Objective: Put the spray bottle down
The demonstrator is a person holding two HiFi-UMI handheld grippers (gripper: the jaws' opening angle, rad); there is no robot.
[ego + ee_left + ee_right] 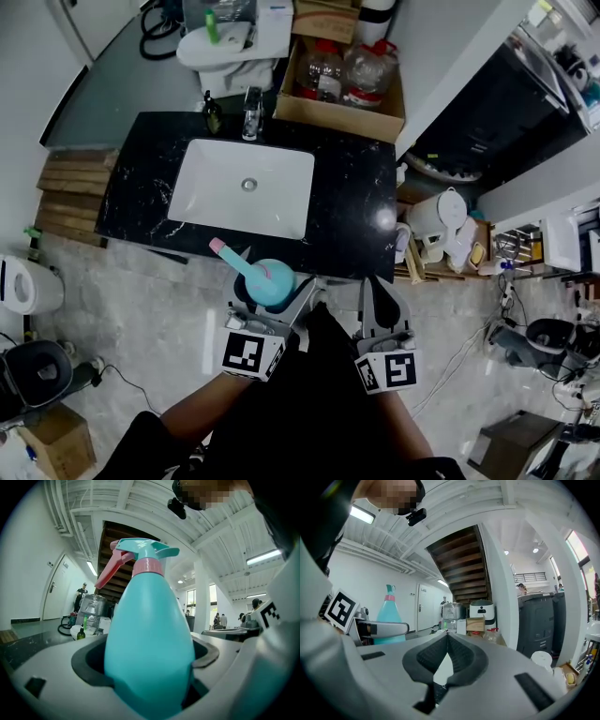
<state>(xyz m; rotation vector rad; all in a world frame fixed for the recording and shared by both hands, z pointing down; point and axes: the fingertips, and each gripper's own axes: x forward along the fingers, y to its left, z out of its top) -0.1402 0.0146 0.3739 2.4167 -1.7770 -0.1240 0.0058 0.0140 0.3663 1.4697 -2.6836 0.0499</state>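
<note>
A teal spray bottle with a pink trigger and collar stands upright in my left gripper, which is shut on its body. In the left gripper view the spray bottle fills the middle, clamped between the dark pads. The bottle hangs just off the near edge of the black counter, in front of the white sink. My right gripper is beside it to the right, shut with nothing between its tips. The right gripper view shows the spray bottle at left.
A chrome tap and a small dark soap bottle stand behind the sink. A cardboard box of plastic bottles and a toilet lie beyond the counter. A white kettle and cluttered shelves are to the right.
</note>
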